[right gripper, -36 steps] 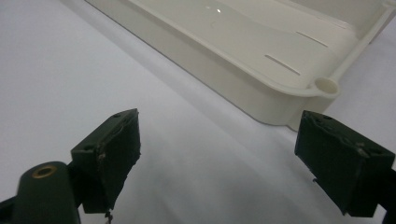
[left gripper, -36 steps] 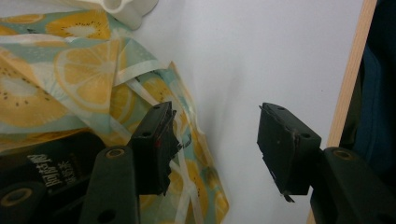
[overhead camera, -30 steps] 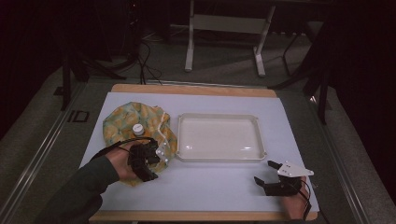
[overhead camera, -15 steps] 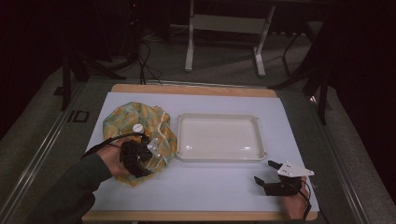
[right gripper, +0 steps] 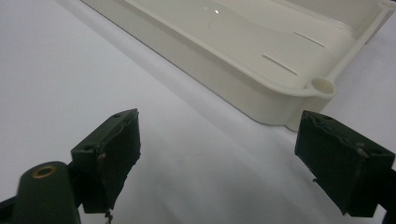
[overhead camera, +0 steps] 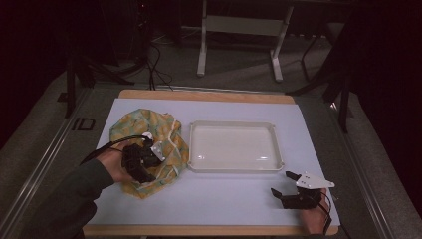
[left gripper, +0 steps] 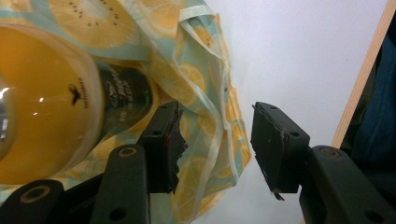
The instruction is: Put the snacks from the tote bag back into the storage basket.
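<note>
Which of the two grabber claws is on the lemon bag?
The left gripper, over the lemon-print bag. The right gripper sits apart on bare table, jaws wide open.

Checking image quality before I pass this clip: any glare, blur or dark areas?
High view: dim, surroundings nearly black. Left gripper view: sharp, small glints on the round yellow glass bottle. Right gripper view: bright highlights on the shallow white plastic tray, near fingers soft.

From the high view you look forward and down over the whole pale blue table mat [overhead camera: 239,199]. Each gripper view sits close and low; the right one shares the shallow cream plastic tray [right gripper: 261,70] with it.
</note>
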`<move>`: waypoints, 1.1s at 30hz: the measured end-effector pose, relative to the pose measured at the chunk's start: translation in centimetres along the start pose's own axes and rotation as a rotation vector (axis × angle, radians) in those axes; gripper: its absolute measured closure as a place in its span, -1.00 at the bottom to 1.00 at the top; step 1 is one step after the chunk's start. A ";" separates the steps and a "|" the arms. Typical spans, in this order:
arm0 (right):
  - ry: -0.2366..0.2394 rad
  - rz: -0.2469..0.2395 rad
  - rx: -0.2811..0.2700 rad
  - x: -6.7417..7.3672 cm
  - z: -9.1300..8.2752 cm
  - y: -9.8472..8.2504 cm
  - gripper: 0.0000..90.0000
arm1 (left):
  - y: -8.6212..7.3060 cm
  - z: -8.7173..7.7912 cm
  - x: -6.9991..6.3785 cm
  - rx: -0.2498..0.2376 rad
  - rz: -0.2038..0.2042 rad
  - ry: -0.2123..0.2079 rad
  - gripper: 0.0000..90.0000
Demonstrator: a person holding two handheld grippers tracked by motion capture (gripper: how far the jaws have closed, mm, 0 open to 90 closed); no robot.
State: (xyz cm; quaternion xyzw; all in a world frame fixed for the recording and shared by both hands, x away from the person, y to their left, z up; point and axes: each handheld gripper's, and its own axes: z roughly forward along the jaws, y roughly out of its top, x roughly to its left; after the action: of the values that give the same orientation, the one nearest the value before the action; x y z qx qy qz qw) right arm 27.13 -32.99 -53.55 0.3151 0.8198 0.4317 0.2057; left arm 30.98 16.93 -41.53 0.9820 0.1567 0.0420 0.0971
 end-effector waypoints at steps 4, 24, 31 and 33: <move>0.001 0.001 0.000 0.0 0.0 0.0 -0.69 | -0.2 -0.1 0.3 0.000 -0.014 -0.006 0.20; 0.000 -0.006 0.003 0.1 0.0 0.0 -0.69 | -1.6 -1.6 1.8 0.023 -0.082 0.002 0.31; 0.000 -0.009 -0.002 0.0 0.0 0.0 -0.69 | -1.8 -2.0 2.5 0.022 -0.135 0.014 0.27; -0.001 -0.012 0.001 0.1 0.0 0.0 -0.69 | -1.9 -2.0 2.6 0.028 -0.146 0.018 0.22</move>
State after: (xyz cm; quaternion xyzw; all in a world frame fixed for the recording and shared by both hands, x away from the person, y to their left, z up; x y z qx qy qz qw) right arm 27.09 -32.95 -53.56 0.3106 0.8217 0.4300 0.2085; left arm 32.68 19.85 -39.82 0.9688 0.2291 0.0413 0.0846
